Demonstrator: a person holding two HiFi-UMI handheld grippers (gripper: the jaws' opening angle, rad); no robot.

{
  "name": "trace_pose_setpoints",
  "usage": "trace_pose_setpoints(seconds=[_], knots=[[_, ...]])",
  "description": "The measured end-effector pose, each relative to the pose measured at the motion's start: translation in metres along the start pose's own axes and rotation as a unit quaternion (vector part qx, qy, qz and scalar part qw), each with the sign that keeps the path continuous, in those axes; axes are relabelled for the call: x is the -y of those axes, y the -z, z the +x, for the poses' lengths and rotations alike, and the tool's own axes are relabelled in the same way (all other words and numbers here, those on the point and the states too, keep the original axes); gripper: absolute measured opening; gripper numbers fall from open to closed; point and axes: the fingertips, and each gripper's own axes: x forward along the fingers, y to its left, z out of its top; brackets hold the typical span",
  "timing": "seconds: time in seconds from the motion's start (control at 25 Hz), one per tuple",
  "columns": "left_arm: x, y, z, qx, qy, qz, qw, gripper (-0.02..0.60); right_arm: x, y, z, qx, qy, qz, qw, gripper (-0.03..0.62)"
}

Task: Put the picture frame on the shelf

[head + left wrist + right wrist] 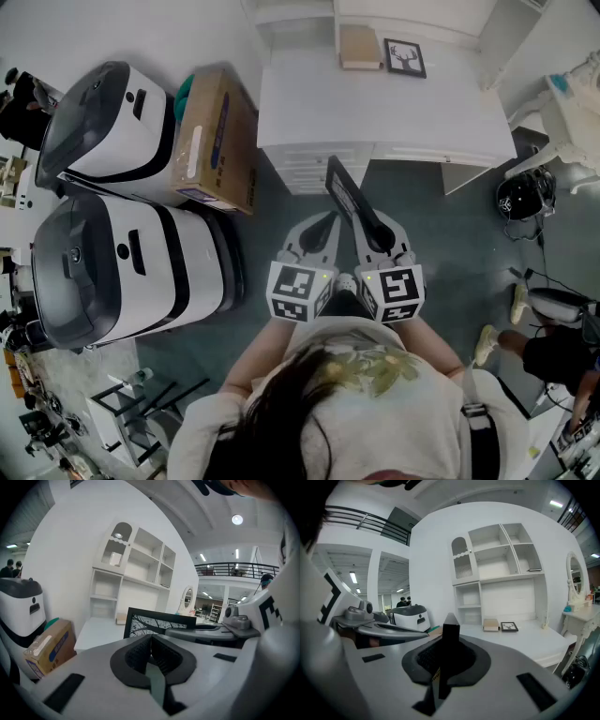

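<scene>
My right gripper [373, 228] is shut on a black picture frame [345, 192], held edge-on and pointing toward the white desk [375, 117]. In the right gripper view the frame's dark edge [451, 634] stands upright between the jaws of the right gripper [449, 656]. My left gripper [323, 221] is beside it, shut with nothing in it; its pads [140, 653] touch. From the left gripper view the frame's branch-pattern face [157, 623] shows just ahead. The white shelf unit [501, 564] rises behind the desk, its compartments bare.
A small framed deer picture [404, 57] and a tan box [359, 47] lie on the desk's back. Two big white machines [112, 262] and a cardboard box [216, 141] stand left. At right are a black helmet [523, 197], a white dressing table [572, 112] and a person's feet [487, 342].
</scene>
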Motion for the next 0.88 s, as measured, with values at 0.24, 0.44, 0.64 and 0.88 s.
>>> trace_pose_setpoints(seconds=[0.24,0.44,0.64,0.88], knots=[[0.003,-0.003,0.0,0.003,-0.001,0.002,1.0,0.029,0.003,-0.003,-0.005,0.008,0.003,0.007,1.0,0.046],[0.012,0.004,0.002,0.006,-0.007,0.005,0.9999,0.029,0.01,0.0,-0.013,0.011,0.0,0.005,1.0,0.044],[0.013,0.011,0.002,0.005,-0.015,0.003,0.9999,0.029,0.015,0.004,-0.017,0.014,-0.003,-0.001,1.0,0.044],[0.0,0.005,0.014,0.009,-0.015,0.0,0.9998,0.029,0.017,0.008,0.002,0.004,-0.005,0.0,1.0,0.044]])
